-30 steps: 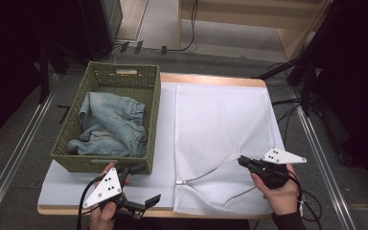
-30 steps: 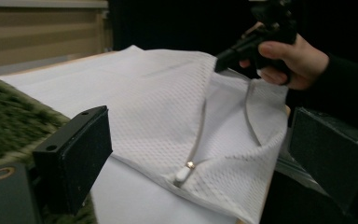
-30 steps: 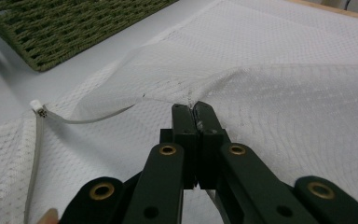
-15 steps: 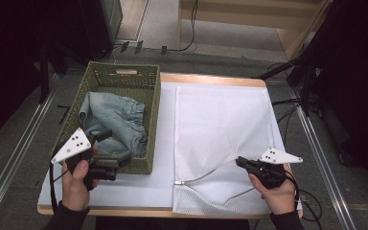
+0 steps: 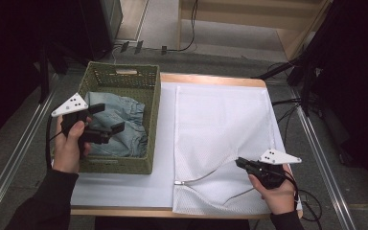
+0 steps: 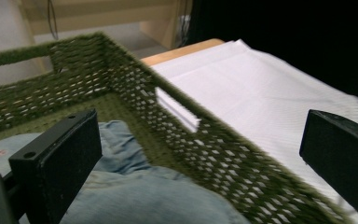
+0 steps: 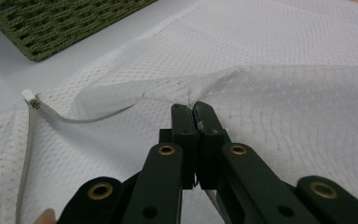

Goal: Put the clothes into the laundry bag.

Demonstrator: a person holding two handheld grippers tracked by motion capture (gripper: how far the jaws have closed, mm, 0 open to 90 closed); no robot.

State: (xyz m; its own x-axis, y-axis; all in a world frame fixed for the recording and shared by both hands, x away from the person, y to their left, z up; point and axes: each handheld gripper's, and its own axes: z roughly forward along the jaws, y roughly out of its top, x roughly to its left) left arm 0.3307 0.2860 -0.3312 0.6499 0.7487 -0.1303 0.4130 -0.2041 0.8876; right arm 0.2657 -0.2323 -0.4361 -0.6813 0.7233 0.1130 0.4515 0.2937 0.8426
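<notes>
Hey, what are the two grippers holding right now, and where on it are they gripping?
The right gripper pinches the white mesh bag at the upper edge of its unzipped opening. The left gripper is open above the jeans in the basket, holding nothing.

Jeans point(image 5: 120, 125) partly behind basket wall point(image 5: 117, 165); mesh bag's point(image 5: 220, 124) near edge under right hand point(image 5: 275, 194).

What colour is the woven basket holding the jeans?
Olive green woven basket, clearest in the high view.
</notes>
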